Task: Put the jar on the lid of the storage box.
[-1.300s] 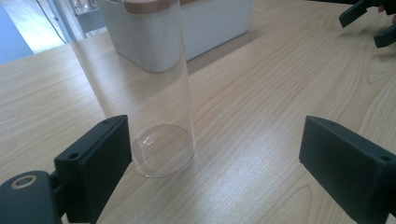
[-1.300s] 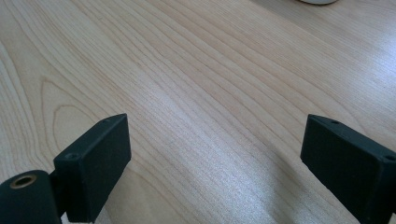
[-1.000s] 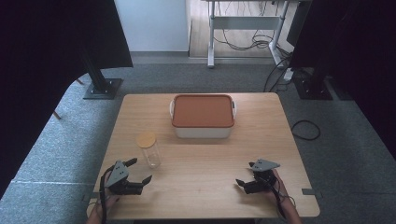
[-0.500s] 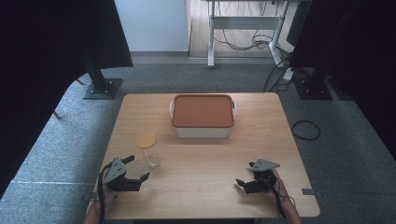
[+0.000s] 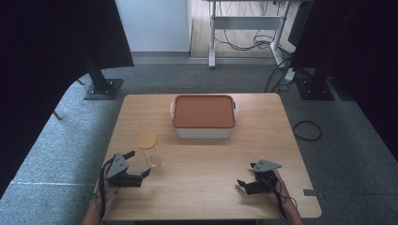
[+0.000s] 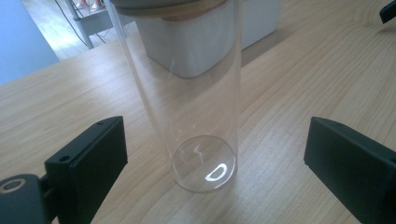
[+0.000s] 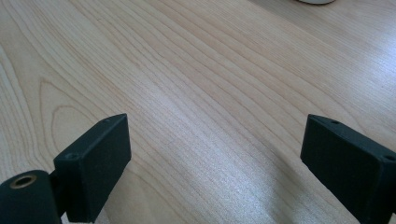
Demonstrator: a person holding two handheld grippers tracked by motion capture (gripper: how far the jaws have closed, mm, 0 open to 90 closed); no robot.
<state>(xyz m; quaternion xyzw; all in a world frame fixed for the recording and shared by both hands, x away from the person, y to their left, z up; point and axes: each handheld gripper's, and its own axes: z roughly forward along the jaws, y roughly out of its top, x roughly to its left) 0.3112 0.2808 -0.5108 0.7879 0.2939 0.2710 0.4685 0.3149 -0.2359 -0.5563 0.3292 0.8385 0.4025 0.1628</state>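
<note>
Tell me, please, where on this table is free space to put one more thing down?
The widest bare wood lies between the left tool and the right tool, in front of the white box with the orange lid. Both far corners beside the box are free too. It is crowded only around the glass jar.

Table (image 5: 206, 183): light wood, visible grain, smooth satin finish. Jar (image 6: 196, 107): clear, glossy glass or plastic; lid (image 5: 147, 140) appears wooden. Box (image 5: 204, 132) near the far edge: white body, smooth; matt rust-orange lid (image 5: 203, 110). Gripper jaws: matt black plastic.
</note>
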